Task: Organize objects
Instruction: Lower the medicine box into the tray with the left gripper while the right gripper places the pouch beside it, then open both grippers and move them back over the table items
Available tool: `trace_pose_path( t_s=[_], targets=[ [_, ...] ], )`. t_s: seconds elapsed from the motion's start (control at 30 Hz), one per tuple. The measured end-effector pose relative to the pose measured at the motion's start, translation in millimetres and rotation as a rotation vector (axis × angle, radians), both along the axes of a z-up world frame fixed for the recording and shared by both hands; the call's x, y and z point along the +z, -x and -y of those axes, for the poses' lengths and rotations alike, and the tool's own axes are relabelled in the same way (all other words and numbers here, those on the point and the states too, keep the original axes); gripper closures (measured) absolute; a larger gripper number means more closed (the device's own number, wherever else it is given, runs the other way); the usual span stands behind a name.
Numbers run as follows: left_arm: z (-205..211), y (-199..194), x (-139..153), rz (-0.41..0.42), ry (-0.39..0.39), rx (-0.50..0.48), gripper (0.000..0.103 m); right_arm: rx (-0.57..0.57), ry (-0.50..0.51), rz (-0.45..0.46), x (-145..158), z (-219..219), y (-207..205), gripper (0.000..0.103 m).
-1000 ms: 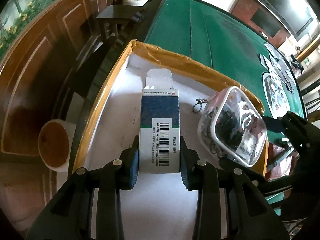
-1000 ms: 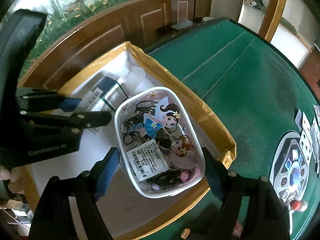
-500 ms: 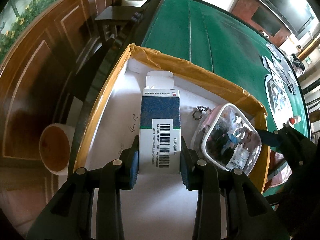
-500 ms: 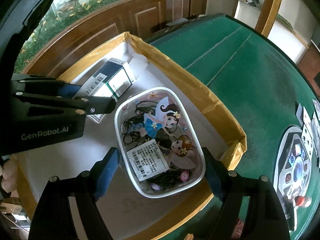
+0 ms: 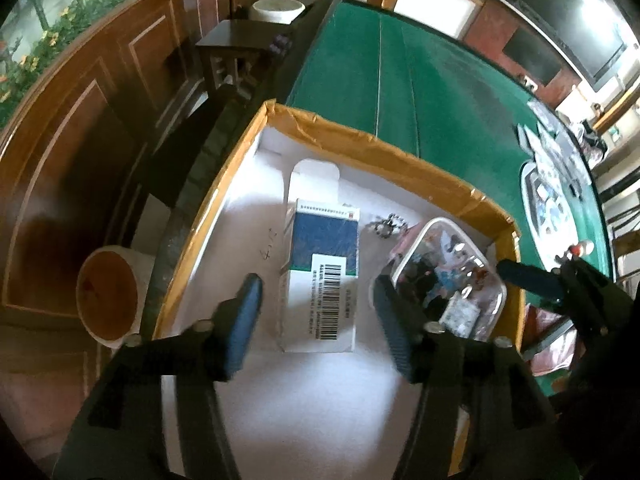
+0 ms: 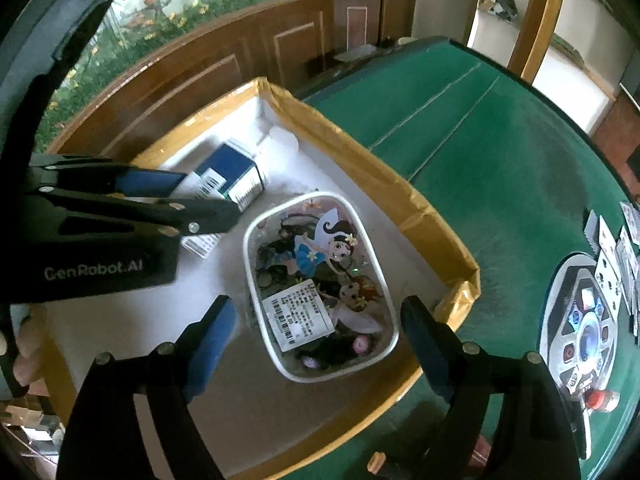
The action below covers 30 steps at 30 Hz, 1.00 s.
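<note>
The left gripper (image 5: 318, 314) points steeply down into a shallow tray (image 5: 400, 162) with a white floor and yellow-taped walls. Its fingers (image 5: 244, 320) have just been opening and now stand apart, clear of the medicine box (image 5: 324, 268) on both sides. The medicine box lies flat on the tray floor between them, barcode side up, its white end flap open toward the far wall.

The right gripper (image 6: 316, 332) hangs over the right part of the same tray. Its fingers (image 6: 212, 336) are spread wide on either side of a clear plastic case (image 6: 320, 284); a gap shows at each side, so the pads do not press on it. The case rests on the tray floor, just right of the medicine box, with a cartoon sticker and a white barcode label on its lid. Dark small items show through the lid; they cannot be identified.

A small beaded chain (image 5: 388, 226) lies on the tray floor between the box and the case, toward the far wall.

The tray sits at the left end of a green felt counter (image 6: 500, 152). Playing cards (image 6: 612, 248) lie on the felt well to the right.
</note>
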<state>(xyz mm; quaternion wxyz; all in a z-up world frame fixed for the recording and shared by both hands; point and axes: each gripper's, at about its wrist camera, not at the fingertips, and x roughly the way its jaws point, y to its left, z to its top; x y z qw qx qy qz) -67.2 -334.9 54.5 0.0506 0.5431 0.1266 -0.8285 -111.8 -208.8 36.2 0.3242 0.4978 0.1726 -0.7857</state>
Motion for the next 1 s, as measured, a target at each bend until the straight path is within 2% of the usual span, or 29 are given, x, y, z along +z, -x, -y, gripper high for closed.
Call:
trace_pose_path(
  t_s=[0.27,0.33,0.5,0.6,0.73,0.87,1.0],
  targets=[
    [-9.7,-13.1,20.9,-0.032,-0.002,0.02,0.041,-0.055,0.078,-0.049,32.2,-33.6,-22.0,0.018],
    [-16.3,-18.8,26.6,-0.047,-0.017,0.024,0.037,-0.079,0.101,-0.049,37.1,-45.1,-28.8,0.017],
    [-40.0,-29.8,34.9,-0.057,-0.032,-0.006,0.037,-0.138,0.135,-0.028,41.6,-81.0,-44.5,0.016],
    [-60.6,-35.0,36.6,-0.052,-0.049,-0.04,0.031,-0.183,0.147,-0.008,38.7,-110.4,-55.1,0.015],
    [-96.9,-41.1,35.9,-0.035,-0.079,-0.103,0.031,-0.256,0.164,0.022,32.5,-152.3,-71.6,0.003],
    [-142.4,-45.3,29.9,-0.002,-0.107,-0.182,0.031,-0.338,0.158,0.047,22.6,-198.1,-94.0,0.003],
    [-186.9,-49.4,19.7,0.022,-0.099,-0.265,0.031,-0.399,0.124,0.059,10.6,-236.9,-118.0,0.002]
  ],
)
